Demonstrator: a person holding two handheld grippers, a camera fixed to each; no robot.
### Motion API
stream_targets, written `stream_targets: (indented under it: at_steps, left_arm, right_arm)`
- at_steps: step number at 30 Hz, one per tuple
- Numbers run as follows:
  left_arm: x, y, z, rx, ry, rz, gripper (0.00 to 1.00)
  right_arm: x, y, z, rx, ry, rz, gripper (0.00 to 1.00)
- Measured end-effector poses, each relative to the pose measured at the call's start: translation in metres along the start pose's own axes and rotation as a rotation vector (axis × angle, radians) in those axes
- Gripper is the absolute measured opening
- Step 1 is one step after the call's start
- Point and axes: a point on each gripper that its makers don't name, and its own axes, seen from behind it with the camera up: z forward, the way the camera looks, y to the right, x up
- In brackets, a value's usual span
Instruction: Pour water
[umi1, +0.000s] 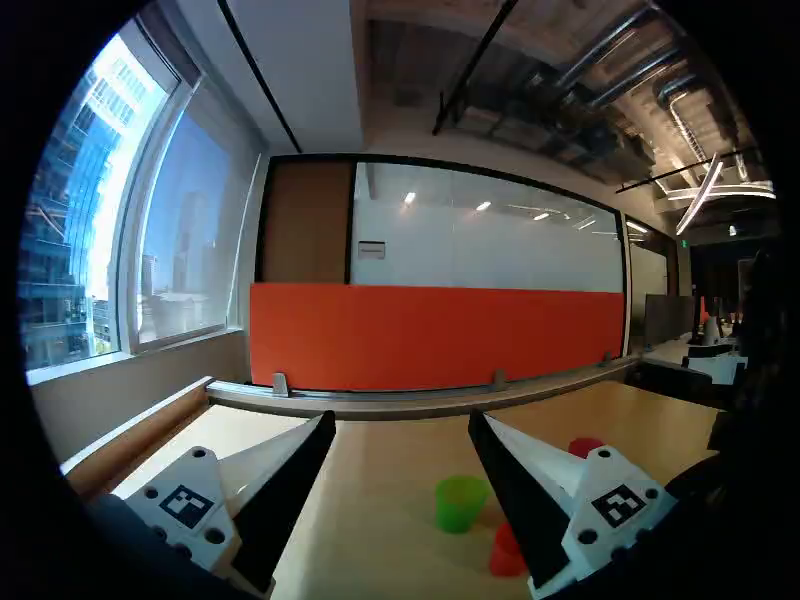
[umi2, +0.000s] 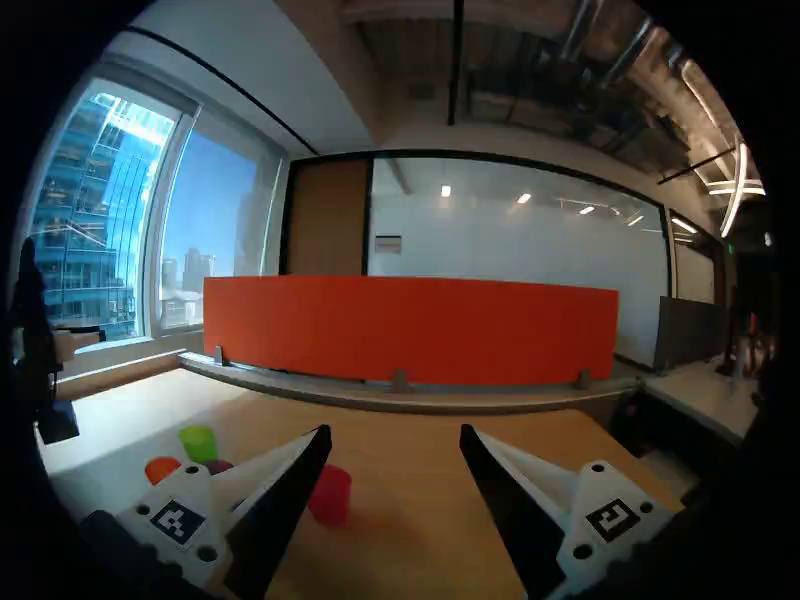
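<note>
In the left gripper view: finds the left gripper (umi1: 400, 418) released, fingers spread wide and holding nothing. Places a green cup (umi1: 460, 500) upright on the wooden table (umi1: 380, 520), ahead in the gap between the fingers, nearer the right-hand one yet apart from it. Puts an orange cup (umi1: 507, 552) just beside that finger's inner edge, partly hidden behind it, and a red cup (umi1: 585, 445) peeking over its top edge, farther off. No telling of water inside any of them. In the right gripper view: finds the right gripper (umi2: 393, 432) released as well, empty between the fingers. Sets the red cup (umi2: 330, 493) upright just inside the left-hand finger, close against its edge. Leaves the green cup (umi2: 198, 442), the orange cup (umi2: 162, 468) and a small dark cup (umi2: 218, 466) beyond the outer side of that same finger, well apart from the gap. Judging by look: thin plastic, light, fairly stiff at the rim but likely to flex at mid-wall, smooth and a little slippery, not fragile. Best taken across the side wall a little below the rim, both fingers square to it, with gentle pressure. Heavier and prone to slop if filled, so better kept upright until over the receiving cup. Easily tipped by any stray nudge from a finger.
</note>
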Motion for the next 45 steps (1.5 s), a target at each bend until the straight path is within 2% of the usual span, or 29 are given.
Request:
stream_targets:
  at_steps: [5, 10, 14, 23, 26, 29, 35, 41, 45]
  left_arm:
    - [0.032, 0.006, 0.003, -0.035, 0.001, 0.011, 0.99]
    - [0.053, 0.012, 0.007, -0.066, -0.013, 0.017, 0.99]
    - [0.063, 0.023, 0.011, -0.111, -0.02, 0.003, 0.99]
    - [0.068, 0.038, 0.015, -0.206, -0.038, -0.037, 0.99]
    - [0.064, 0.044, 0.014, -0.245, -0.066, -0.023, 0.99]
    - [0.067, 0.056, 0.012, -0.306, -0.069, -0.013, 0.99]
    - [0.072, 0.076, 0.007, -0.425, -0.063, -0.052, 0.99]
    - [0.077, 0.078, 0.009, -0.473, -0.06, -0.066, 0.99]
    - [0.072, 0.078, 0.009, -0.489, -0.078, -0.067, 0.99]
  right_arm:
    - [0.036, -0.012, 0.002, 0.026, 0.008, 0.028, 0.99]
    - [0.062, -0.02, 0.003, 0.052, 0.014, 0.014, 0.99]
    - [0.074, -0.026, 0.003, 0.069, 0.018, 0.0, 0.99]
    - [0.079, -0.045, 0.0, 0.17, -0.006, 0.011, 0.99]
    - [0.077, -0.055, -0.002, 0.228, -0.012, 0.004, 0.99]
    - [0.071, -0.07, -0.005, 0.307, -0.02, -0.015, 1.0]
    - [0.076, -0.094, -0.011, 0.433, -0.018, 0.01, 0.99]
    - [0.087, -0.103, -0.015, 0.506, -0.005, 0.039, 0.99]
    - [0.085, -0.104, -0.016, 0.521, -0.014, 0.03, 0.99]
